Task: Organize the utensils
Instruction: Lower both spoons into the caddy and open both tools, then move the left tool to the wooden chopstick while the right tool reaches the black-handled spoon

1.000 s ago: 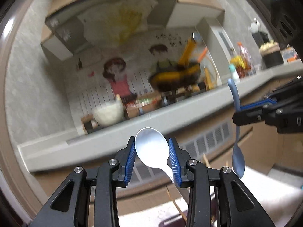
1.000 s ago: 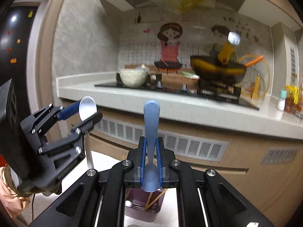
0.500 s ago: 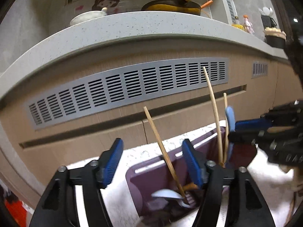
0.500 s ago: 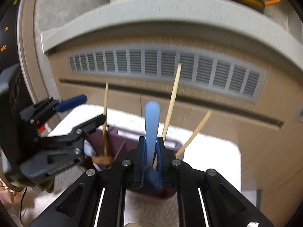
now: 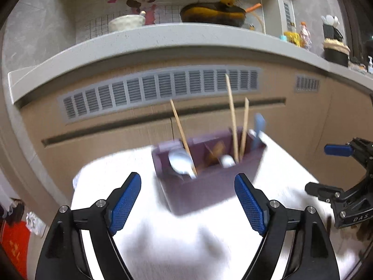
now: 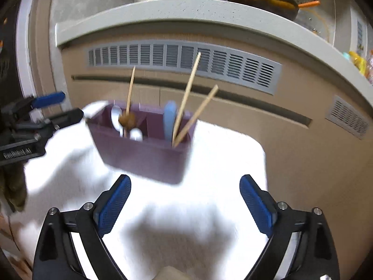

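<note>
A purple utensil holder (image 5: 209, 177) stands on a white cloth-covered table (image 5: 186, 240); it also shows in the right wrist view (image 6: 144, 154). In it stand wooden chopsticks (image 5: 233, 119), a white spoon (image 5: 180, 162), a brown spoon (image 6: 127, 119) and a blue spoon (image 5: 258, 128), which also shows in the right wrist view (image 6: 169, 121). My left gripper (image 5: 187, 200) is open and empty, in front of the holder. My right gripper (image 6: 185, 206) is open and empty too, and shows at the right of the left wrist view (image 5: 326, 170).
A wooden cabinet front with a grey vent grille (image 5: 160, 91) rises right behind the table. A grey counter (image 5: 163, 39) above carries a white bowl (image 5: 126, 23) and a dark pan (image 5: 212, 14). Bottles and a basket (image 5: 335, 51) stand at the counter's right.
Both grippers came down to the holder, opened and let their spoons go into it: the white spoon at the left, the blue one at the right. Both have since drawn back.
</note>
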The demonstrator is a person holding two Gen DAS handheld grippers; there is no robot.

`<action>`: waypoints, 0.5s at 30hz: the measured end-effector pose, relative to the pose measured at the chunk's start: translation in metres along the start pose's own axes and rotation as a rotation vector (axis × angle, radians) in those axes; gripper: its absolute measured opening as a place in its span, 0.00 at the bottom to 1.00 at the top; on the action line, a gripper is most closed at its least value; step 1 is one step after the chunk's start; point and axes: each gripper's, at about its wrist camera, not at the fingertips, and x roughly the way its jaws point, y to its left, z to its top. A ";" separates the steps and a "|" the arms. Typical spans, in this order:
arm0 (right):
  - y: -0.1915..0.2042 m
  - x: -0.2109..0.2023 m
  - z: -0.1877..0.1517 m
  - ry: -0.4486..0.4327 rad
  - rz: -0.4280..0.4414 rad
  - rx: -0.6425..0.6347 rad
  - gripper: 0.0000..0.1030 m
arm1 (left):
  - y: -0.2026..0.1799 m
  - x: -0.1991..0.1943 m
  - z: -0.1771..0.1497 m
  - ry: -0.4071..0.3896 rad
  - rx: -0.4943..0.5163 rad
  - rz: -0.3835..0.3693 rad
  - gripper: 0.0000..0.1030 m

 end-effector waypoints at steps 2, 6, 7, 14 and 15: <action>0.001 -0.010 -0.020 0.012 -0.026 0.015 0.93 | -0.007 -0.010 -0.015 0.028 -0.016 -0.013 0.80; 0.003 -0.023 -0.060 0.101 -0.003 0.024 0.95 | -0.018 -0.028 -0.045 0.101 -0.075 -0.071 0.80; 0.003 -0.026 -0.067 0.116 0.005 0.035 0.95 | -0.022 -0.031 -0.053 0.124 -0.084 -0.084 0.80; -0.005 -0.050 -0.107 0.164 0.032 0.129 0.95 | -0.045 -0.055 -0.084 0.186 -0.014 -0.120 0.80; -0.006 -0.051 -0.108 0.170 0.030 0.137 0.95 | -0.046 -0.056 -0.086 0.203 0.002 -0.142 0.80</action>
